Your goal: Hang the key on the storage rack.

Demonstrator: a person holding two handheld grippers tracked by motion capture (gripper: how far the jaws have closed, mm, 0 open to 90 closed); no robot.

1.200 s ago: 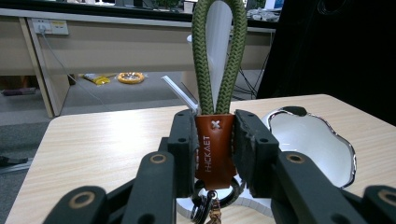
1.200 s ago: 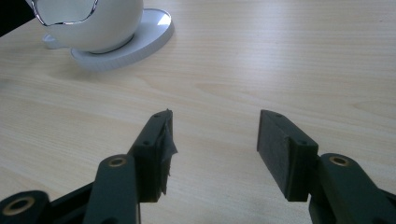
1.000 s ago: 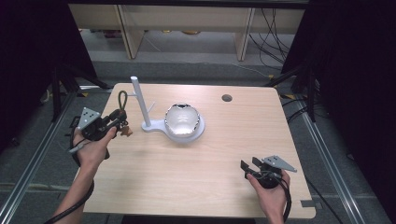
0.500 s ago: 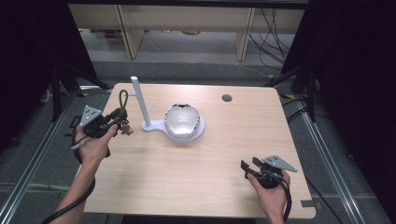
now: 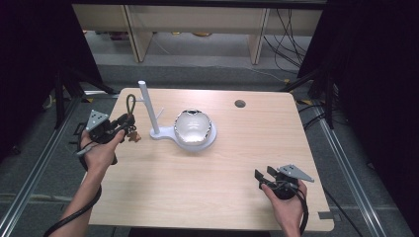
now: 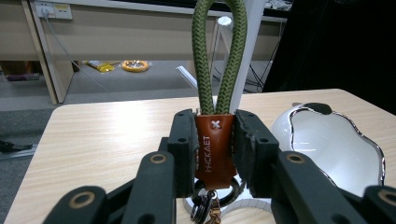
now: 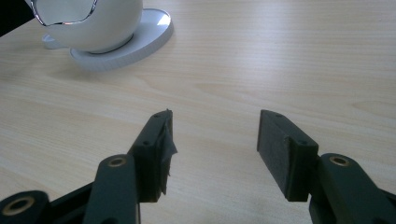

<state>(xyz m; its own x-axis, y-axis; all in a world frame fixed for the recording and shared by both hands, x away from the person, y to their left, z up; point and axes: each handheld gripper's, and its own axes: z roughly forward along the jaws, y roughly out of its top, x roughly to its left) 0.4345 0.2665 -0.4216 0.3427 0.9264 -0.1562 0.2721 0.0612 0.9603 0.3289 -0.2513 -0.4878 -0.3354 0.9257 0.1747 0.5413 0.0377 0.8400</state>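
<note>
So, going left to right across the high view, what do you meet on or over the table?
Left gripper holding the keychain → white stand post → white bowl-shaped dish → table's cable hole → right gripper.

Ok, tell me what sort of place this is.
Probably a lab or recording workspace, not a home: a bare wooden table between black curtains, loose cables on the floor behind, and metal rails alongside.

Light wooden table (image 5: 207, 182) with a round cable hole (image 5: 240, 103) near its far edge, standing on grey floor (image 5: 207, 66). Beyond the table, pale wooden shelving legs (image 5: 136, 34) and loose black cables (image 5: 286, 34); dark curtains (image 5: 375, 98) flank the table on both sides
</note>
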